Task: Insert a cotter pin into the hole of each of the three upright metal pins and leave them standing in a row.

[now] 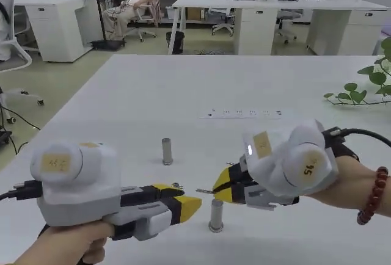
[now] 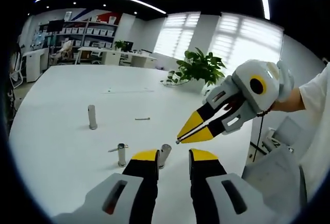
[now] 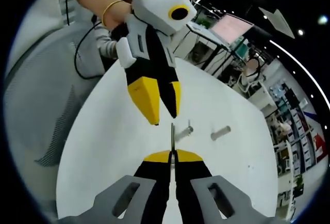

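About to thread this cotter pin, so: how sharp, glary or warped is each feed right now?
Head view: soft overall, even light, no glare; the cotter pin is a faint sliver. Left gripper view: fisheye curves the table edge, windows run bright, far metal pin reads crisp. Right gripper view: rolled and warped, cotter pin sharp above the fingers.

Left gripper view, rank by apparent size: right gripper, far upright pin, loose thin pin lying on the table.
1. right gripper, though it is much nearer the camera
2. far upright pin
3. loose thin pin, clearly the smallest
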A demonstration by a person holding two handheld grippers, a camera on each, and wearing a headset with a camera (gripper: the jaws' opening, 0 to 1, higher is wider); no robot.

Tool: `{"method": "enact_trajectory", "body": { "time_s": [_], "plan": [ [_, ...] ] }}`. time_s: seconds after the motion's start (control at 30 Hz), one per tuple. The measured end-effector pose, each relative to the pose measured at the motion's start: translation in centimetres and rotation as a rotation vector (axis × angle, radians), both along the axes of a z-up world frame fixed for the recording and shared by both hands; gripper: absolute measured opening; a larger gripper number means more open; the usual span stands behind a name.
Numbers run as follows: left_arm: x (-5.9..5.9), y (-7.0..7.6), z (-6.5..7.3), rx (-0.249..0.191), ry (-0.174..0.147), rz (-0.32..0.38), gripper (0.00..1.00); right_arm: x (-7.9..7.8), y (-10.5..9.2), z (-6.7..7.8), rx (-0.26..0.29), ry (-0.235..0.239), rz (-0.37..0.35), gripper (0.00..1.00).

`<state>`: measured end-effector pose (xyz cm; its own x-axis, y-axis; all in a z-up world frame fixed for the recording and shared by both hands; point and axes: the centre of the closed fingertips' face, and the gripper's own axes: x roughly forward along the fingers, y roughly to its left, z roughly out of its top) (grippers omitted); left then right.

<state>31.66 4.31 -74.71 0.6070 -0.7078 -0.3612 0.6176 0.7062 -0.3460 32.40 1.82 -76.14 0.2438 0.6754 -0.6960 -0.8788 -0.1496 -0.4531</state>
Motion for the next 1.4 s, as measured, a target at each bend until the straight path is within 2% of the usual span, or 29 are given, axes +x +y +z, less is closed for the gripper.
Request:
{"method": "enact_trajectory", "body": {
  "time_s": [0.4, 0.8, 1.03, 1.17, 1.3, 1.4],
  "plan": [
    [-0.3, -1.2, 0.4, -0.1, 0.055, -0.01, 0.1, -1.2, 0.2, 0.1, -0.011, -0.037, 0.034, 0.02],
    [-0.4, -1.5, 0.2, -0.125, 0.072, -0.01, 0.05, -1.6, 0.7, 0.6, 0.012, -0.042, 0.041, 0.02],
    [-0.4, -1.5, 0.2, -0.141, 0.073, 0.0, 0.02, -1.7, 0.9, 0.9, 0.025, -0.042, 0.037, 0.02],
    [-0.3, -1.4, 0.2, -0.137, 0.062, 0.002, 0.02, -1.7, 1.0, 0.9, 0.029, -0.039, 0.031, 0.02],
    [-0.1, -1.2, 0.3, -0.203, 0.084, 0.029, 0.01, -1.6, 1.0, 1.0, 0.038, -0.03, 0.017, 0.03],
    [-0.1, -1.2, 0.5, -0.216, 0.076, 0.029, 0.01, -1.5, 1.1, 1.2, 0.051, -0.017, 0.014, 0.03]
  ]
}}
